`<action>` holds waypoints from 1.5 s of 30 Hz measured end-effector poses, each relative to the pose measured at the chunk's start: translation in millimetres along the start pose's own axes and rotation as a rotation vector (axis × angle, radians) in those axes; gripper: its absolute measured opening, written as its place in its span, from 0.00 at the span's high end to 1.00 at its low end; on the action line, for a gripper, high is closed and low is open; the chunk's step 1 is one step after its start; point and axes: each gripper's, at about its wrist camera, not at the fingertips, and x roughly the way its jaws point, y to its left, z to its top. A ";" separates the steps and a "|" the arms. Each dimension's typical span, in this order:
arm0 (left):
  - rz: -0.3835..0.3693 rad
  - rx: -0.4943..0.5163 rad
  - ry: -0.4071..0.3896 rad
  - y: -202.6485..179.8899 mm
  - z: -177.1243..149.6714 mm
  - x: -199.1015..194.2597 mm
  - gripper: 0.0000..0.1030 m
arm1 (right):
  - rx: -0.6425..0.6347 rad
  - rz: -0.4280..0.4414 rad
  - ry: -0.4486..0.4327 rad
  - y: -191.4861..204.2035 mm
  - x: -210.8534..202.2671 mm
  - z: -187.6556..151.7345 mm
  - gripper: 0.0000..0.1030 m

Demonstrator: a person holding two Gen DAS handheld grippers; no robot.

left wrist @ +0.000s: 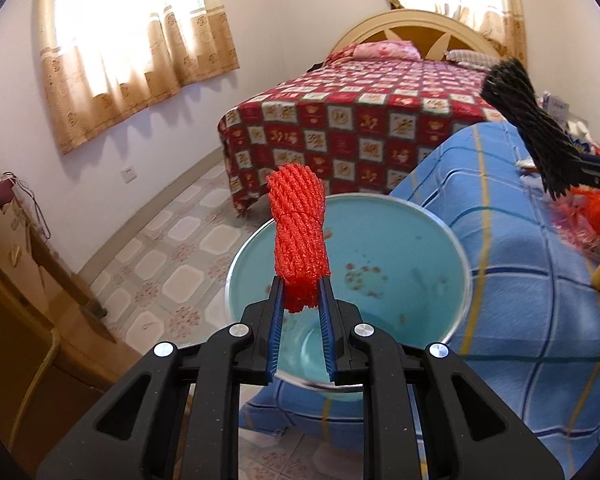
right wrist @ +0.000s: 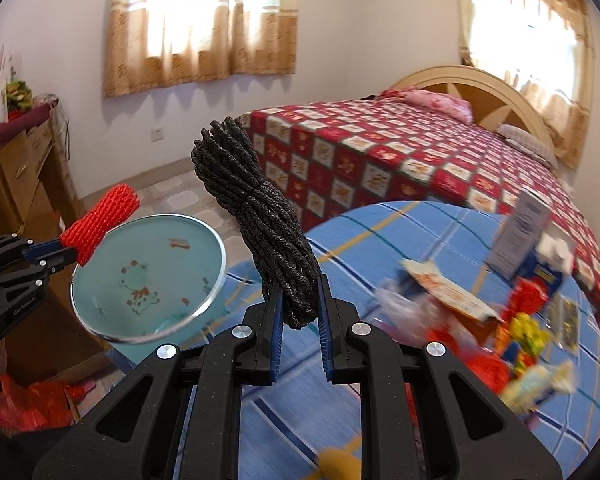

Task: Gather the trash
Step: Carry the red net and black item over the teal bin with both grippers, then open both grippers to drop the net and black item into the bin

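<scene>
My left gripper [left wrist: 300, 284] is shut on a red foam net sleeve [left wrist: 298, 224] and holds it upright above a light blue basin [left wrist: 416, 236]. The right wrist view shows the same sleeve [right wrist: 100, 226] over the rim of the basin [right wrist: 148, 276], with the left gripper [right wrist: 66, 254] at the far left. My right gripper [right wrist: 298, 284] is shut on a black foam net sleeve [right wrist: 260, 216], held above the blue checked cloth to the right of the basin. The black sleeve also shows in the left wrist view [left wrist: 532, 128].
The basin stands at the edge of a surface covered with a blue checked cloth [right wrist: 380, 240]. Several wrappers and cartons [right wrist: 520, 300] lie on its right side. A bed with a red quilt [left wrist: 340, 120] stands behind. A wooden cabinet [right wrist: 24, 184] and red bag [right wrist: 28, 400] are at left.
</scene>
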 end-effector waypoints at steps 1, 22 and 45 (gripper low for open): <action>0.005 -0.001 0.005 2.5 -1.2 1.3 0.83 | -0.008 0.005 0.004 4.2 4.3 1.9 0.84; 0.038 0.016 0.058 15.6 -9.1 14.5 0.83 | -0.134 0.054 0.085 62.3 60.4 15.2 0.84; 0.048 -0.002 0.027 12.5 -6.5 8.0 0.30 | -0.108 0.079 0.049 65.2 52.8 12.8 0.41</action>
